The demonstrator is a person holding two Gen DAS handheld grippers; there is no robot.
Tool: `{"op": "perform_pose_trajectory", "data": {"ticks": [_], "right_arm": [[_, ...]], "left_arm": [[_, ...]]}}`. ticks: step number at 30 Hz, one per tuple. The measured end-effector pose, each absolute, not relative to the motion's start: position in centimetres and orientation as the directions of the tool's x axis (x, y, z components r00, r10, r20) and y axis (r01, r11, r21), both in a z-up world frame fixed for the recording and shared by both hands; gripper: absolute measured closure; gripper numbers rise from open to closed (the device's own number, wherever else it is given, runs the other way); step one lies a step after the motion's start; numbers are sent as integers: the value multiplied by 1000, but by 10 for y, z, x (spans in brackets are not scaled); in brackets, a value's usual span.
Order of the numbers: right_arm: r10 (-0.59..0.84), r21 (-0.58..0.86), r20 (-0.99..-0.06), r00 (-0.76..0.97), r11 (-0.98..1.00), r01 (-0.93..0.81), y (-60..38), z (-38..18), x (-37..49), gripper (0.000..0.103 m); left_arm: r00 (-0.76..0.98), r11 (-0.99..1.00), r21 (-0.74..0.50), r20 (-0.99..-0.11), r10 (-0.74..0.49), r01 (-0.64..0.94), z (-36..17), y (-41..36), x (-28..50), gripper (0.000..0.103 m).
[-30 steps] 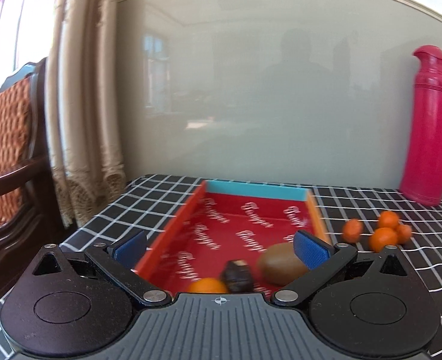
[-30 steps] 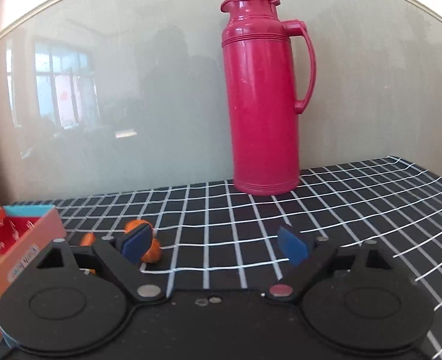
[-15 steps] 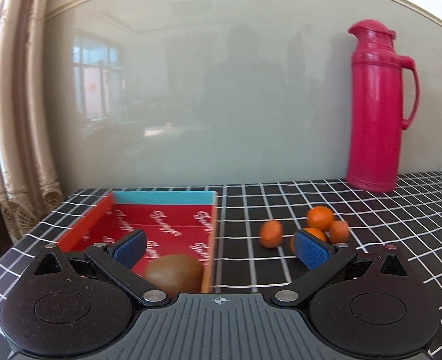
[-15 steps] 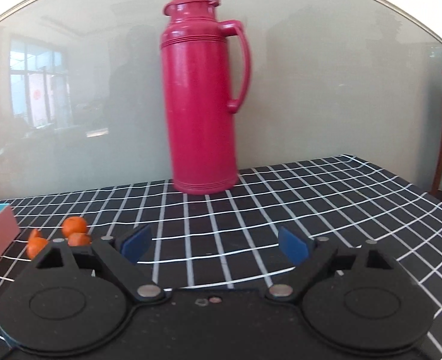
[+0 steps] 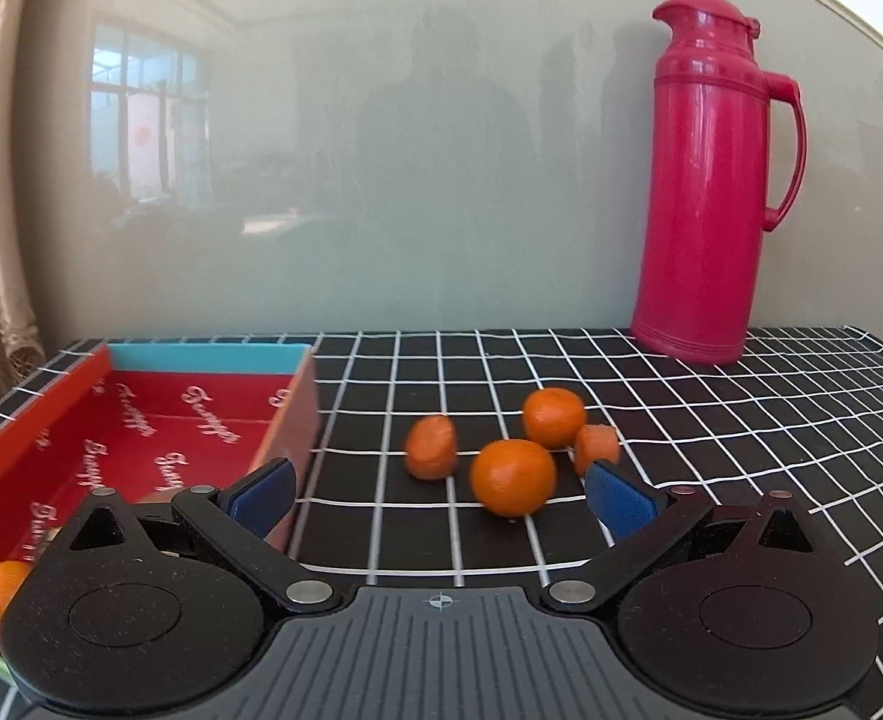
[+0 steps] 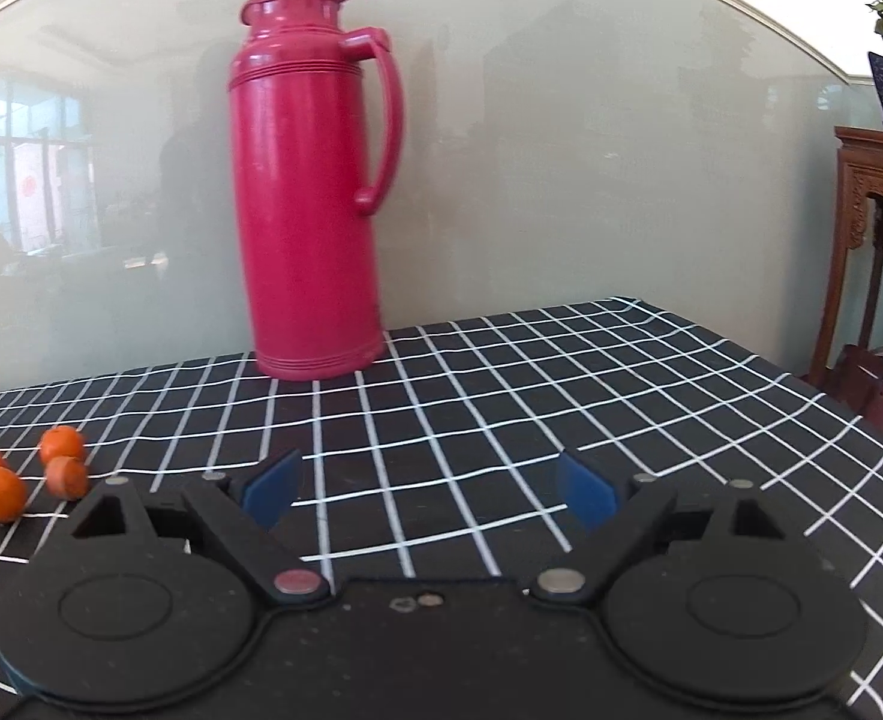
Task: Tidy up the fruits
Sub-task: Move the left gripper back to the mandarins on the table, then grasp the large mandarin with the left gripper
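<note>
On the tabletop (image 5: 711, 420), the left gripper (image 5: 441, 495) is hovering open, empty, facing four oranges (image 5: 512, 477); a careless closing risks rolling them apart.

Looking into red box (image 5: 141, 438) by my left tool: white cursive word repeated all over floor and inner wall, script too slanted and distorted for me to read. Small crosshair mark on grey body of my left tool, no lettering. Right view: nothing readable anywhere.
</note>
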State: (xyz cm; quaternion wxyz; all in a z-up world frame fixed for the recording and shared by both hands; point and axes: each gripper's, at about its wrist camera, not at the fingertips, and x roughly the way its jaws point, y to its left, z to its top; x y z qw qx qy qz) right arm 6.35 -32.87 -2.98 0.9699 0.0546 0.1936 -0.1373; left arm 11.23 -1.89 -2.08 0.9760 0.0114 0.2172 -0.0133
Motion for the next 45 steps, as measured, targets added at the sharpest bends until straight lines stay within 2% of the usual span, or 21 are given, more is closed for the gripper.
{"op": "perform_pose_trajectory", "data": {"ticks": [13, 18, 24, 26, 27, 28, 33, 45], "right_arm": [[-335, 53, -416, 846, 919, 390, -365, -41, 70, 12], [-338, 51, -418, 843, 918, 394, -368, -44, 73, 12], [-335, 45, -419, 844, 921, 388, -367, -46, 76, 11], [-336, 46, -420, 843, 920, 389, -367, -46, 76, 11], [-337, 47, -419, 843, 919, 390, -367, -46, 75, 11], [-338, 47, -419, 843, 919, 392, -367, -46, 75, 11], [-333, 54, -418, 845, 919, 389, -364, -45, 75, 11], [-293, 81, -420, 859, 930, 357, -348, -42, 79, 11]], "left_arm": [[877, 997, 32, -479, -41, 64, -35, -50, 146, 2], [851, 997, 6, -522, -62, 77, -41, -52, 160, 25], [835, 997, 6, -548, -57, 72, -49, -55, 173, 27], [831, 997, -4, -553, -62, 71, -50, -55, 175, 39], [828, 998, -4, -558, -60, 69, -50, -54, 175, 57], [821, 998, 2, -569, -54, 67, -50, -54, 176, 60], [822, 997, 5, -566, -64, 82, -49, -54, 171, 60], [861, 993, 11, -499, -98, 119, -16, -40, 132, 60]]}}
